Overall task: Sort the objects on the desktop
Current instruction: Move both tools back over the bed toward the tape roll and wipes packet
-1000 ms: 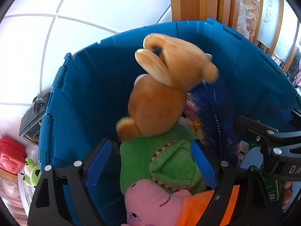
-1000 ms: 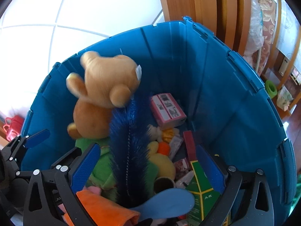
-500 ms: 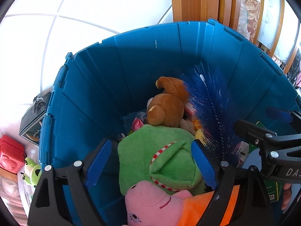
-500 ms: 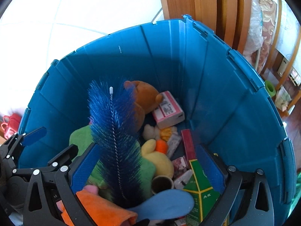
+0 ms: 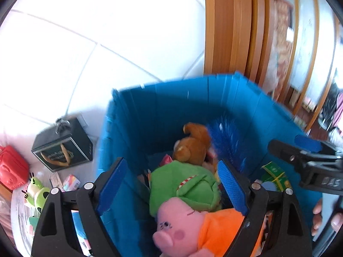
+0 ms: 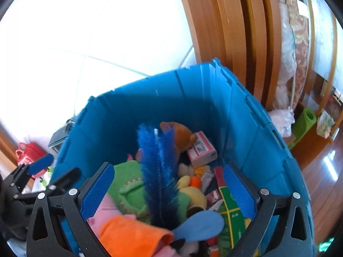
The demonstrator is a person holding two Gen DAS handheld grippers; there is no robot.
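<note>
The brown teddy bear (image 5: 193, 147) lay inside the blue bin (image 5: 163, 107) at frame centre, among other toys. Both the left gripper (image 5: 171, 184) and the right gripper (image 6: 169, 190) hovered over it, jaws apart, empty. The drop looked done; next, fetching the frog toy (image 5: 36, 192) at lower left.

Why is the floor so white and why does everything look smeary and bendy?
Left wrist view: sunlight washes the tiled floor out to white, and the blue bin has a smeared rim from motion blur. Right wrist view: the floor is again overexposed, the orange cloth up close is soft, and the fisheye lens bends the wooden door frame into a curve.
</note>
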